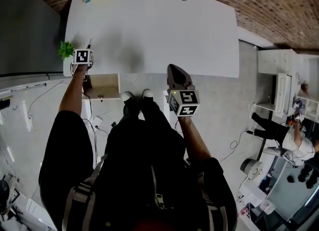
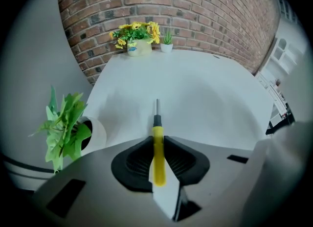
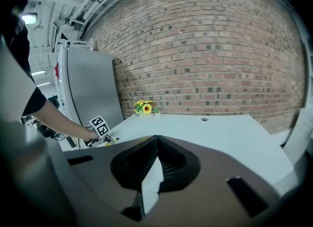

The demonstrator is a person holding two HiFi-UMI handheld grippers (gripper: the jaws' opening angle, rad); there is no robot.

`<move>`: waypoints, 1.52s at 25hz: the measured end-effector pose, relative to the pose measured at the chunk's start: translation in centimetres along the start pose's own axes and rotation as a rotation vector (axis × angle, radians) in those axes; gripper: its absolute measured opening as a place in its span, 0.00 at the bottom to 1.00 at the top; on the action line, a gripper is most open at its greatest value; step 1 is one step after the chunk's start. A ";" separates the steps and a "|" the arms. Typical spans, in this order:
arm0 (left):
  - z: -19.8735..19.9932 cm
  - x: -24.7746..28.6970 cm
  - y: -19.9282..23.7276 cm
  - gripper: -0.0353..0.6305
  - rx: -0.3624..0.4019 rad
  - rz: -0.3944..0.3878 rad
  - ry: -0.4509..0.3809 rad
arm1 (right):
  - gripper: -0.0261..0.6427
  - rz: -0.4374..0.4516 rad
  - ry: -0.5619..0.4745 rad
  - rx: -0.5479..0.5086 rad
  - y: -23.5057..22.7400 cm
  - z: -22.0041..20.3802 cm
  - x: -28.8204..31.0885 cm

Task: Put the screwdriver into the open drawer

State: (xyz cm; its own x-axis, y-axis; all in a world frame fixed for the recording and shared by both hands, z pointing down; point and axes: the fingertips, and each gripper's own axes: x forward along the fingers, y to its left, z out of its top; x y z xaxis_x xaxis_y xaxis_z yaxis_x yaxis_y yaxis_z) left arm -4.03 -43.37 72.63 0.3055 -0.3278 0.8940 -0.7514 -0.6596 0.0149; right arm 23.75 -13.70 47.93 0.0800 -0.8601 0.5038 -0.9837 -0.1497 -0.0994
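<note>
Clamping seen: left tool point(image 2: 157, 139) narrowed on yellow handle of screwdriver point(image 2: 158, 162) at surface point(image 1: 159, 31) edge, shaft aimed at 12 o'clock. Open drawer point(image 1: 102, 84) located at 5 o'clock, near it; right tool point(image 3: 157, 140), closed and empty, is kept farther off.

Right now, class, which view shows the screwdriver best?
The left gripper view: the screwdriver sits centred, yellow handle clamped in the left tool. Head view shows only its tip; right gripper view, a yellow speck.

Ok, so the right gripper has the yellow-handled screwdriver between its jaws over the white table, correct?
No, it is the left gripper that has the yellow-handled screwdriver between its jaws over the white table, as the left gripper view shows.
</note>
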 end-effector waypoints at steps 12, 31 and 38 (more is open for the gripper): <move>-3.3 -6.2 -1.8 0.18 -0.074 -0.006 -0.167 | 0.04 0.155 -0.005 -0.057 3.4 0.1 1.8; -18.9 -15.3 -3.7 0.17 -0.395 0.020 -0.305 | 0.04 0.468 0.083 -0.155 12.8 -3.5 3.2; -23.0 -12.3 -4.7 0.17 -0.425 0.011 -0.240 | 0.05 0.518 0.144 -0.155 14.9 -6.5 3.4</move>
State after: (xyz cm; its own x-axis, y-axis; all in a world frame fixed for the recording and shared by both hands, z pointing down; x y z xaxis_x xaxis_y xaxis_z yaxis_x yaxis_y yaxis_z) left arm -17.69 -20.68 71.85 0.3848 -0.5133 0.7671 -0.9124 -0.3374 0.2319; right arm 8.28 -15.70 53.71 -0.4326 -0.7252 0.5357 -0.9015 0.3581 -0.2432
